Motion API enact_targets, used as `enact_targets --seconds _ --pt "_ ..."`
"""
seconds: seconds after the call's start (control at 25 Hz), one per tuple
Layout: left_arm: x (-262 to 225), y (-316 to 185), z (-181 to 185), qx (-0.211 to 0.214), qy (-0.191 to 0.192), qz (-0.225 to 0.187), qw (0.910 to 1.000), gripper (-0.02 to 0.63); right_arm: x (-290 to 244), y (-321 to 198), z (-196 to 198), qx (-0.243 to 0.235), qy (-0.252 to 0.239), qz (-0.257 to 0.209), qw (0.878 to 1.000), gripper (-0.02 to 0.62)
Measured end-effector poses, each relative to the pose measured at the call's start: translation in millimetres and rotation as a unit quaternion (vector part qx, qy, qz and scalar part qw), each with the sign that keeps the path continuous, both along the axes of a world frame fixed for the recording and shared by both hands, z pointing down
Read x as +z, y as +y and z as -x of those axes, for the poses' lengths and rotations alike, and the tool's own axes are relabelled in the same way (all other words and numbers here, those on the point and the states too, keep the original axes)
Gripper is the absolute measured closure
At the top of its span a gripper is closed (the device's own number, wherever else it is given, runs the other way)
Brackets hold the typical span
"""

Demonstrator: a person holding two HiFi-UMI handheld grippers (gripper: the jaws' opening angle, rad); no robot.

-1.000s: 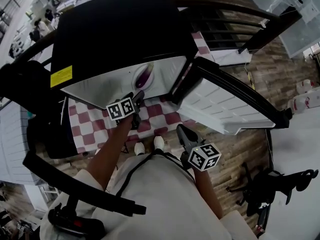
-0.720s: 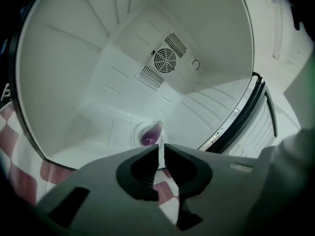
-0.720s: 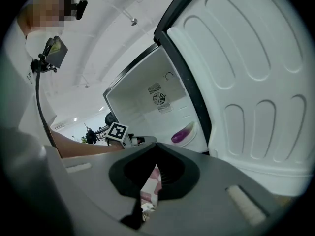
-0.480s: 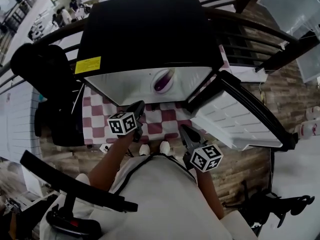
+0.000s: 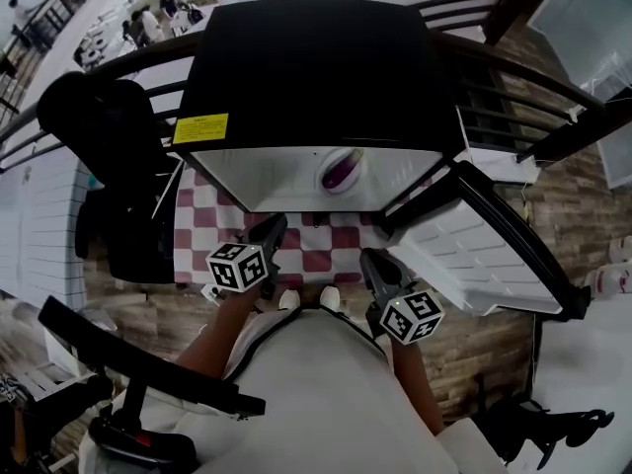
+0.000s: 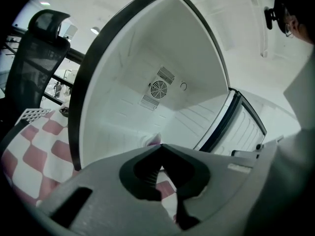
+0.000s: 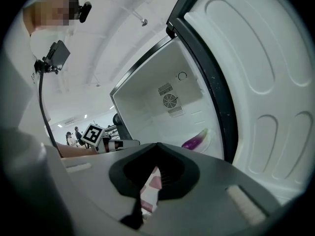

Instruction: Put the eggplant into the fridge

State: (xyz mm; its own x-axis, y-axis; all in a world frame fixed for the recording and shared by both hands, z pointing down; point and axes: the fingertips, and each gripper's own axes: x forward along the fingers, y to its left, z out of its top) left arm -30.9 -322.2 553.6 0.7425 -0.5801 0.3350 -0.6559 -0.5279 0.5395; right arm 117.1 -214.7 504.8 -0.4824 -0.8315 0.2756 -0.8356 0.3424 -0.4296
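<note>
The eggplant (image 5: pixel 343 170) lies inside the fridge (image 5: pixel 316 67), on the white interior toward the right side, close to where the open door (image 5: pixel 484 255) hinges. The left hand-held gripper (image 5: pixel 276 223) is pressed together with nothing between its jaws, and the right hand-held gripper (image 5: pixel 370 258) looks the same. Both hang near the person, over the checked mat (image 5: pixel 316 237), well apart from the eggplant.

The placing looks done, so the risk now lies with the door, which stands wide open to the right. If it is left that way the task may not count as finished. If it is swung closed fast, the jolt could roll the rounded eggplant toward the opening, where the seal could catch it. How near the front edge it lies I cannot tell. A closed gripper pushing the smooth inner panel could also slip off, and the door's sweep passes close to the right gripper and the person's feet
</note>
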Motion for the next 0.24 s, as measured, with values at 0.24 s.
enact_targets --seconds 0.24 --pt "-4.0 5.4 1.0 0.012 -0.004 -0.008 0.9999 0.606 3.3 -8.6 1.8 -0.004 0.005 -0.005 1.000 0.589"
